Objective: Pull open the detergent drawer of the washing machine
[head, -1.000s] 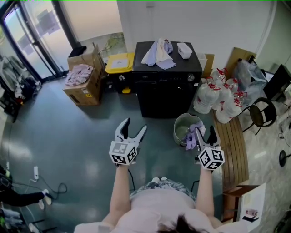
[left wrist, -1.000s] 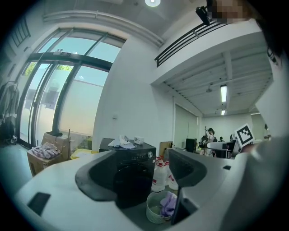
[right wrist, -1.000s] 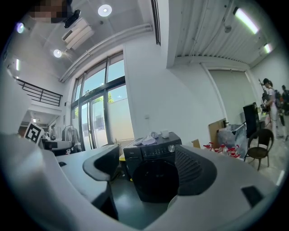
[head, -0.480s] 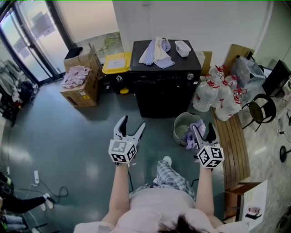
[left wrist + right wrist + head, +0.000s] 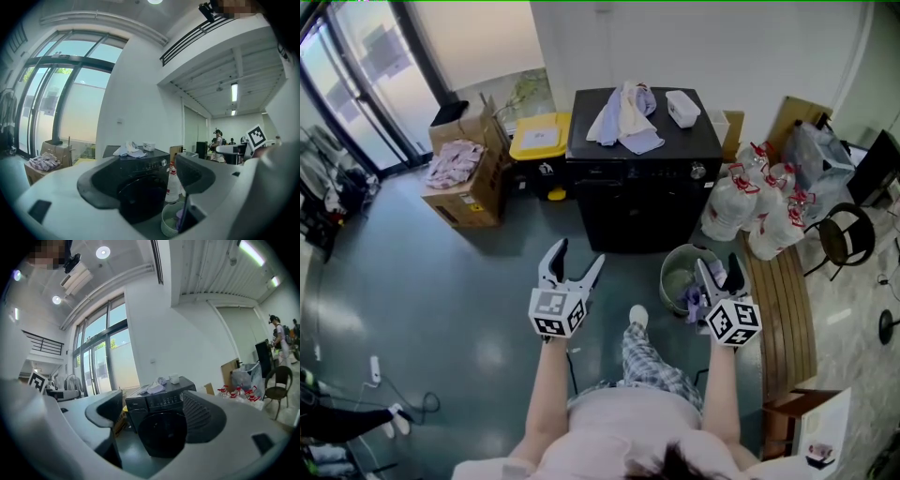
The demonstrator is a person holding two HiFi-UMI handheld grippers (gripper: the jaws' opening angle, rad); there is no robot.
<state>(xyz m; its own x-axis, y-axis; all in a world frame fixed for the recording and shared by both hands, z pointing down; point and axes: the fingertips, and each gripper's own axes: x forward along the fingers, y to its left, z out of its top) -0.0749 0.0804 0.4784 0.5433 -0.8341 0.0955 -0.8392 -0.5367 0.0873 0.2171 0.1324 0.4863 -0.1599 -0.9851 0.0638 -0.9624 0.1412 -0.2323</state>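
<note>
At 10 o'clock in the head view stands one open cardboard box [image 5: 467, 192] with a heap of pink cloth [image 5: 453, 161] in it. Just beside it, at 11 o'clock, is one bin with a yellow lid [image 5: 540, 139].

The left gripper [image 5: 580, 255] hangs over the grey floor [image 5: 422, 281] at the picture's middle. Its two jaws are spread wide apart with nothing between them.

The single black washing machine [image 5: 645, 202] stands at 12 o'clock against the white wall, well apart from both grippers. On its top lie one bundle of pale clothes [image 5: 623, 117] and one small white tub [image 5: 682, 107]. One round knob [image 5: 697, 172] shows at the right end of its control strip. In the right gripper view the detergent drawer [image 5: 136, 403] sits at the left end of that strip, at 10 o'clock from the round door, flush with the front and shut.

At 5 o'clock from the machine, one pale green bucket [image 5: 677, 272] stands on the floor with cloth inside. The right gripper [image 5: 720, 265] hovers at the bucket's right rim. Its two jaws are likewise apart and empty.

At 2 o'clock is a cluster of clear jugs with red tags [image 5: 752, 211], at least four. One slatted wooden bench [image 5: 786, 314] runs below them at 4 o'clock, and one black chair [image 5: 844, 234] stands at 3 o'clock.
</note>
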